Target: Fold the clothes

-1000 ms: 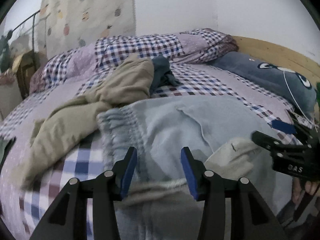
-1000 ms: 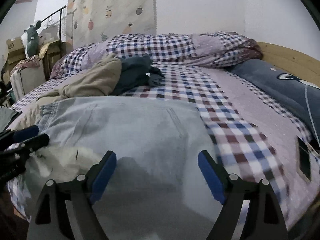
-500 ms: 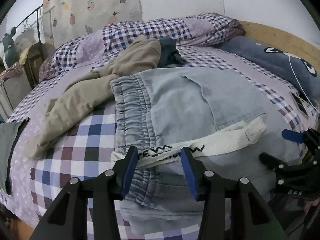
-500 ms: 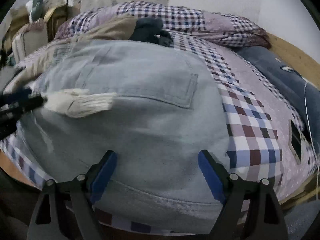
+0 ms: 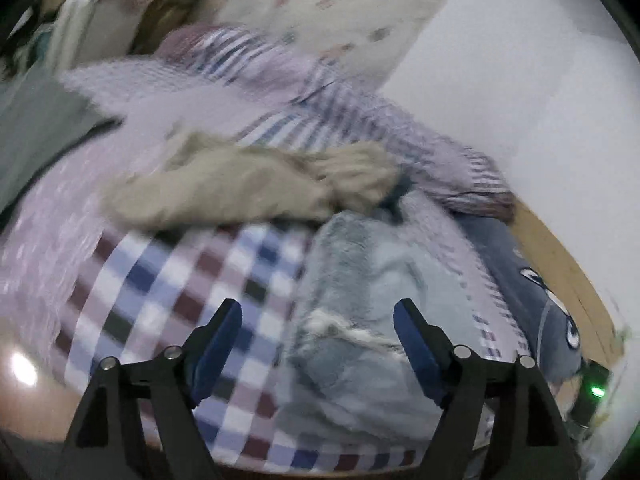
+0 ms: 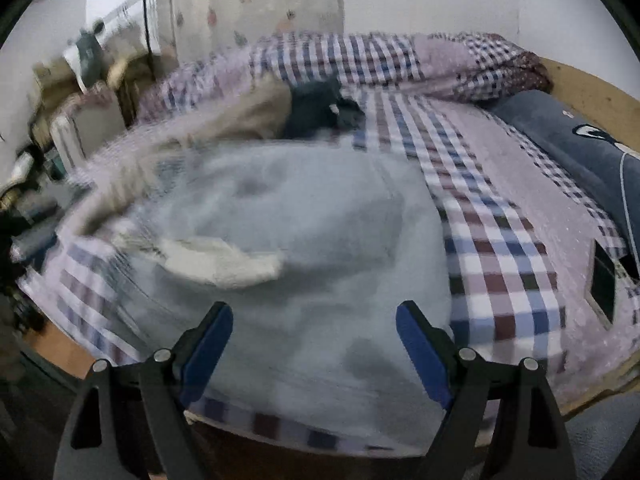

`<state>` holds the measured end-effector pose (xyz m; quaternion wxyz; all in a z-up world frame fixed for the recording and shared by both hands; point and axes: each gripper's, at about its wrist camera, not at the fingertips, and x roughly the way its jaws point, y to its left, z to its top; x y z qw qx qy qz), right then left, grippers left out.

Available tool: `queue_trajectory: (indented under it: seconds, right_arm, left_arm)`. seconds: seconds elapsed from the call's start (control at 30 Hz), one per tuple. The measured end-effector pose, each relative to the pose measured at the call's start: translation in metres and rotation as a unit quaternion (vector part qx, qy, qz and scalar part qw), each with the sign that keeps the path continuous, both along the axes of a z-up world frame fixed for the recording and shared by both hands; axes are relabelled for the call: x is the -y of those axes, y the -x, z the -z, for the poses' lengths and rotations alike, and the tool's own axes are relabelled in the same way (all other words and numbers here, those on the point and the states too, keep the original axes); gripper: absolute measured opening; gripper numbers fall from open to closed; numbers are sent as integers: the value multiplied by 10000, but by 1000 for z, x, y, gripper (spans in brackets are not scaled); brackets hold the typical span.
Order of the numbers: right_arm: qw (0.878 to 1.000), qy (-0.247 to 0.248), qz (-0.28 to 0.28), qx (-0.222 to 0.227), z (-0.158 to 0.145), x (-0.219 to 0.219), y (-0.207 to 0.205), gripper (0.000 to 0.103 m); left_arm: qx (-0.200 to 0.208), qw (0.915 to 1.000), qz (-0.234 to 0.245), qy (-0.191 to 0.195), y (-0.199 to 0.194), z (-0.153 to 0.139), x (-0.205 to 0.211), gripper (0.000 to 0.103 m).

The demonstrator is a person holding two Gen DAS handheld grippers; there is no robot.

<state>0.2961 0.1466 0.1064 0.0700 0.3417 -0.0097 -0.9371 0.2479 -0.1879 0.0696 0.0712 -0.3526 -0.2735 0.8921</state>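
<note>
Pale blue denim jeans (image 6: 304, 240) lie spread on the checked bed (image 6: 500, 264). Left hand-held gripper (image 5: 318, 344) and right hand-held gripper (image 6: 314, 344) both gape wide, empty, above the jeans.

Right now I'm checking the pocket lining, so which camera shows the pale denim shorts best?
The right wrist view: the denim shorts fill its middle, the white lining lying across them, though blurred. The left wrist view shows them tilted, narrower and blurred, beside the beige garment.

A home bedroom: checked bedsheet (image 6: 500, 248), wooden bed frame (image 6: 592, 96), patterned curtain (image 6: 248, 0), pillow (image 6: 560, 136).
</note>
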Motion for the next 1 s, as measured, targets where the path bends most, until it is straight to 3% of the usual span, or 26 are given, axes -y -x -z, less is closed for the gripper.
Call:
queue_trajectory:
  seconds: [0.1,0.33,0.47,0.6,0.73,0.83,1.0]
  right_arm:
    - [9997,166,-116,-141,-12,2,-4,87]
    - [9961,63,-835,-290,-2,35,-10,87]
    - [9911,-149,-1282,-324,7,55,-15,87]
    - [9809,-638,-1775,-480,17,82,-25,87]
    - [9648,-1168,-2267,-651,28,109,-36,88]
    - [9459,-1756,-2599,-832,44,133,-45,89]
    - [9242,-2483,-2632,-1221,64,159,-49,89]
  left_arm:
    - [627,9970,187,-412,15,22,0,82]
    - [1171,9833,641,-1236,26,66,-3,82]
    - [1409,9755,999,-1361,34,79,-16,82]
    - [1388,9758,1187,-1205,40,76,-27,82]
    - [1164,9703,1221,-1733,36,64,-17,82]
    - [874,9636,1394,-2107,32,50,-11,82]
    - [495,9511,1689,-2540,31,33,-2,81]
